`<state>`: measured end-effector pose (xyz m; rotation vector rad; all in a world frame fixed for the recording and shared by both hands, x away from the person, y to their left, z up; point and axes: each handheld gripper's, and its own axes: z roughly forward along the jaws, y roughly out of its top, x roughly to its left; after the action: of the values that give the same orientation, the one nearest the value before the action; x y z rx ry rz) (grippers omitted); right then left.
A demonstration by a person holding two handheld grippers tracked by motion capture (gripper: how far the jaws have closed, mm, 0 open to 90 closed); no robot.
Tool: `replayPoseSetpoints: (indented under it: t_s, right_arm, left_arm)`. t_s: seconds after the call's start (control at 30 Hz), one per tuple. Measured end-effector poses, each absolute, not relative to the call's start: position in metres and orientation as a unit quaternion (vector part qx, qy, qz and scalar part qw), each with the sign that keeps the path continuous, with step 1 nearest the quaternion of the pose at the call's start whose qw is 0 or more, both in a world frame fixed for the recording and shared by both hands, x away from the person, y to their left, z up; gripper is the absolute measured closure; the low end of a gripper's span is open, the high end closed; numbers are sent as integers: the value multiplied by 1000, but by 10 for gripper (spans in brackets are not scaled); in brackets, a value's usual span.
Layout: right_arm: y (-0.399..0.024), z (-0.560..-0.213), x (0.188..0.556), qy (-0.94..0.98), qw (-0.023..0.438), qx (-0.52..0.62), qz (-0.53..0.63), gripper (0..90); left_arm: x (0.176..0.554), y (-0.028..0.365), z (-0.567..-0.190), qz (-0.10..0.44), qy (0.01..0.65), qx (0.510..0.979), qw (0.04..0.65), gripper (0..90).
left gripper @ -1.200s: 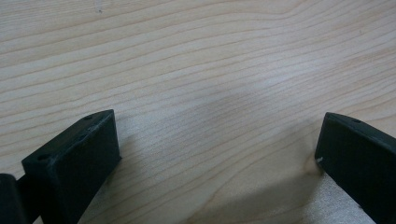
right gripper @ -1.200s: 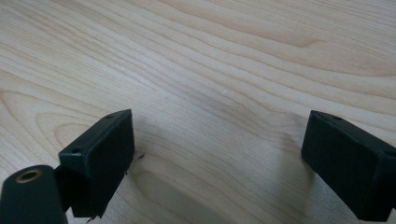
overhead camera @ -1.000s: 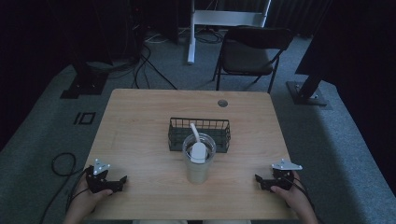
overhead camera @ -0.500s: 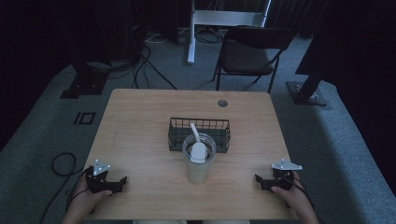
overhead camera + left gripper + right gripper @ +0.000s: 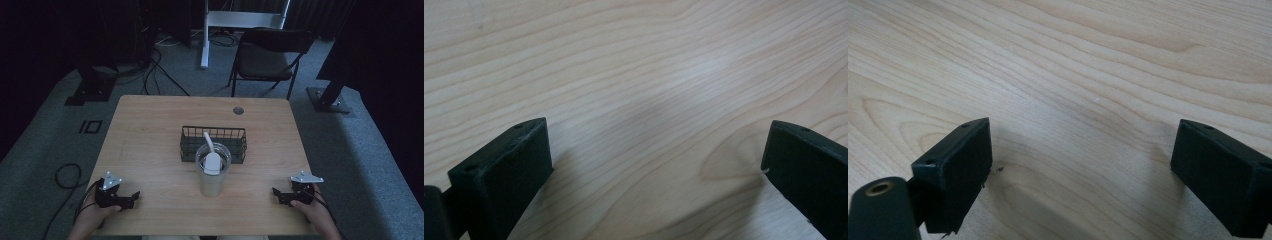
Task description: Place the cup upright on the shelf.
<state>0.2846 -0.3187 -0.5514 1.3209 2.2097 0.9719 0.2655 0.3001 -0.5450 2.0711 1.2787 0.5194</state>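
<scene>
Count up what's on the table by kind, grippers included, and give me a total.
Grippers: 2, left gripper and right gripper, both open
Wire basket: 1
Cup: 1
White tool standing in the cup: 1
Total: 5

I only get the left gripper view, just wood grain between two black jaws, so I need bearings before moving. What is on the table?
Observer: A clear cup stands mid-table, a white utensil inside it.
Operator: Anything behind it?
Observer: A black wire basket, just beyond the cup.
Operator: And the right gripper?
Observer: The right gripper rests near the table's front right corner, jaws open, nothing between them.
</scene>
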Motion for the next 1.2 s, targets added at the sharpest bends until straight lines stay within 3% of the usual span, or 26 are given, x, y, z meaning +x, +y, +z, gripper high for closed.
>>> replayPoseSetpoints:
  t_s: [1.2]
  right_arm:
    - [-266, -520, 283, 794, 174, 379, 442, 94]
  left_arm:
    - [270, 233, -529, 193, 384, 820, 377, 14]
